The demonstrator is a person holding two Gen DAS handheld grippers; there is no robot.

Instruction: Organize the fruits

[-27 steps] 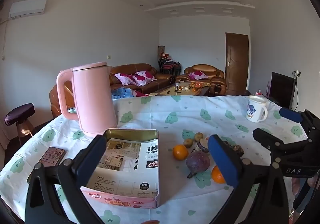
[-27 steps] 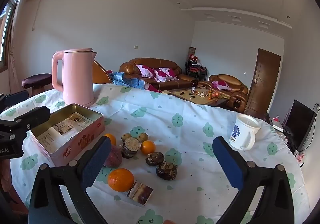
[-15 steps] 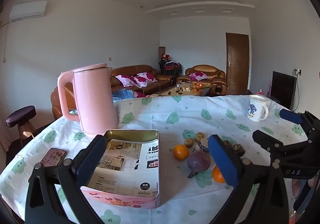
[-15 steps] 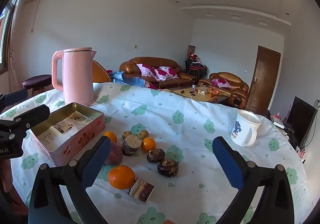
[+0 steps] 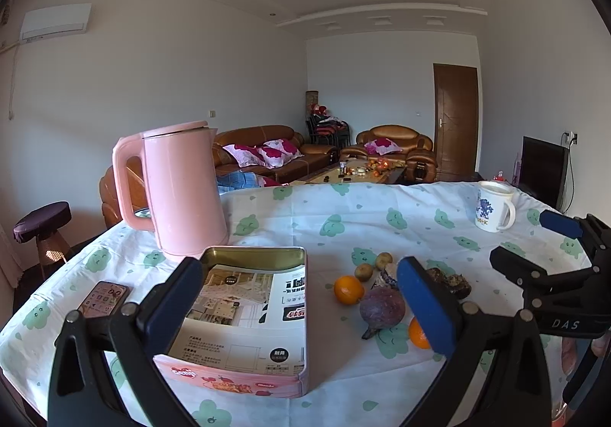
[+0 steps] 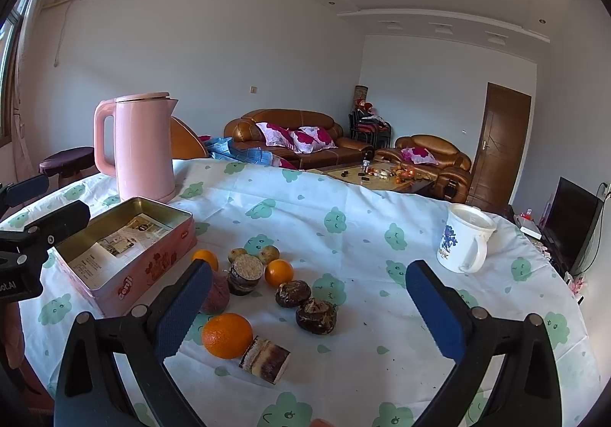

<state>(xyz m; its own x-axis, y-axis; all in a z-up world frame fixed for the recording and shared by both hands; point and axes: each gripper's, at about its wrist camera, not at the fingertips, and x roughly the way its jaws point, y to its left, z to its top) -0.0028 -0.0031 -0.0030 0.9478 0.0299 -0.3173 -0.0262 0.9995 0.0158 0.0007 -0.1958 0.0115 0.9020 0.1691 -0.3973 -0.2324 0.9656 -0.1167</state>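
Nothing on the worktop [image 6: 382, 312] shifted; both views crept slightly. Left tongs [image 5: 301, 303] and right tongs [image 6: 309, 306] hung spread, empty, above fruit and pink tin [image 5: 252, 316].

Home living room, leather sofas [image 6: 290, 137], television [image 6: 573, 221], clothed table [image 6: 343, 205]

Two low tabletop views, sharing tin [image 5: 263, 316], fruit

Left wrist view: right of the purple fruit [image 5: 382, 306], an orange [image 5: 417, 333] is half hidden behind a blue finger [image 5: 425, 306]. Items on the far coffee table [image 5: 359, 171] are too small to identify. Right wrist view: the purple fruit [image 6: 217, 295] is partly hidden behind a finger [image 6: 183, 308].
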